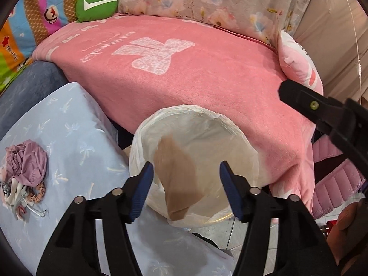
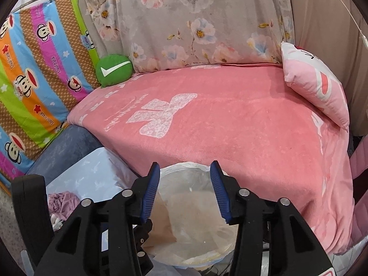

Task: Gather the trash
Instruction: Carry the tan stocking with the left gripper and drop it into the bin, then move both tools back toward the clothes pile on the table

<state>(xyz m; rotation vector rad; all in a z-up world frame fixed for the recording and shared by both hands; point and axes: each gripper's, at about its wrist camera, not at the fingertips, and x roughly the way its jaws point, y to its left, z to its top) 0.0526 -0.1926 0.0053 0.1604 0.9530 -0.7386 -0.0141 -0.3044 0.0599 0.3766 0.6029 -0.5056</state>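
A bin lined with a white plastic bag [image 1: 195, 124] stands at the foot of the pink-covered bed; it also shows in the right wrist view [image 2: 184, 170]. A tan paper piece [image 1: 179, 179] is blurred in the bin's mouth, free of the fingers; it also shows in the right wrist view [image 2: 161, 218]. My left gripper [image 1: 186, 191] is open above the bin with nothing between its blue pads. My right gripper [image 2: 185, 191] is open and empty above the same bin. The right gripper's black body [image 1: 322, 115] shows at the right of the left wrist view.
A pink blanket [image 2: 230, 126] covers the bed. A green check-mark cushion [image 2: 113, 70] and a pink pillow [image 2: 317, 82] lie at its back. A light blue cloth surface [image 1: 69, 138] to the left holds a purple bundle of fabric [image 1: 27, 161]. A pink quilted jacket [image 1: 333, 179] is at right.
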